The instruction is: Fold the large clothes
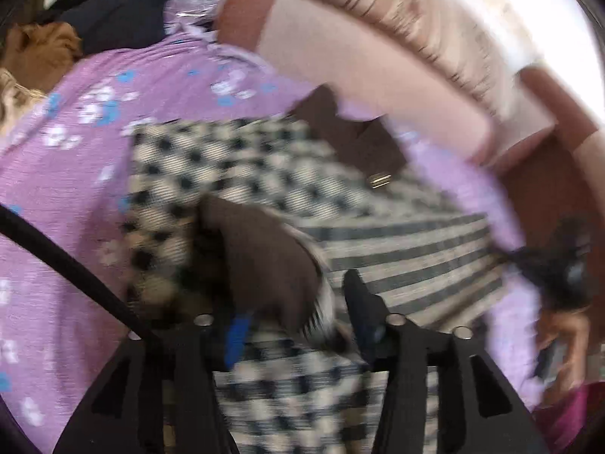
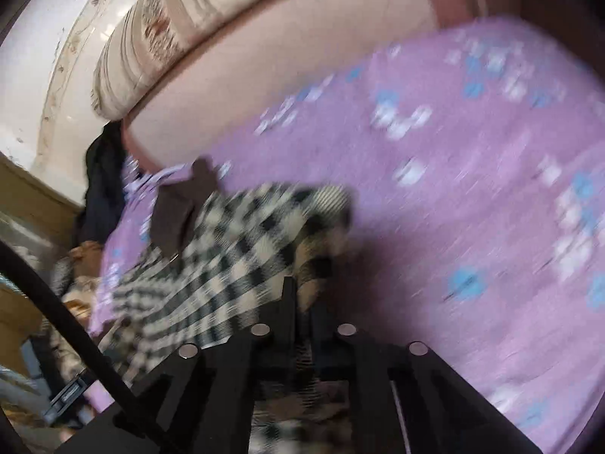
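A large black-and-cream checked and striped garment with brown lining [image 1: 302, 174] lies on a purple flowered sheet [image 1: 56, 189]. My left gripper [image 1: 295, 325] stands over its near edge, fingers apart, with a brown fold bunched between them; whether it pinches the cloth is unclear. In the right wrist view the garment [image 2: 227, 249] stretches left over the sheet [image 2: 472, 208]. My right gripper [image 2: 302, 302] is shut on the garment's corner, with cloth showing between the closed fingers. Both views are blurred by motion.
A pink and brown sofa back [image 1: 359, 60] with a striped cushion [image 1: 416, 7] runs behind the sheet. A dark garment [image 1: 124, 3] and brown cloth [image 1: 41, 53] lie at the far left. The person's hand [image 1: 563, 352] shows at right.
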